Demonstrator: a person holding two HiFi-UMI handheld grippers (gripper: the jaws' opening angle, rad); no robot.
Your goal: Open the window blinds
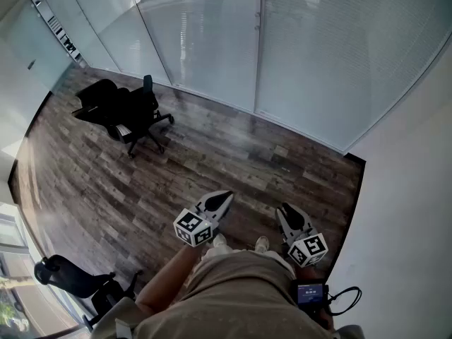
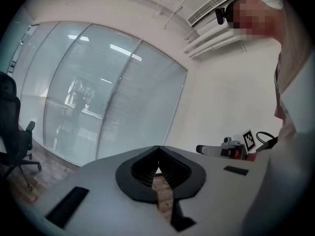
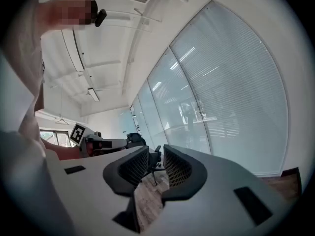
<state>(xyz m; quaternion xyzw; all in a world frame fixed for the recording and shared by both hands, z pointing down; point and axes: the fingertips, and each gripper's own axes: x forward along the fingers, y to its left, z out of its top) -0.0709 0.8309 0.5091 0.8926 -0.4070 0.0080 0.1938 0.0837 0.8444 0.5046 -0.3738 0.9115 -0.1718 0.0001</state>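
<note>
Closed white blinds (image 1: 339,55) hang behind the glass panels across the far side of the room. They also fill the left gripper view as blinds (image 2: 142,102) and the right gripper view as blinds (image 3: 236,92). Both grippers are held low in front of the person, well short of the glass. My left gripper (image 1: 227,195) is shut, its tips meeting with nothing between them (image 2: 158,149). My right gripper (image 1: 283,207) is open and empty, its jaws parted (image 3: 156,154). No cord or wand for the blinds can be made out.
A black office chair (image 1: 134,115) stands on the wood floor (image 1: 212,161) to the left, near the glass. A second dark chair (image 1: 70,277) sits at the bottom left. A white wall (image 1: 409,210) closes the right side.
</note>
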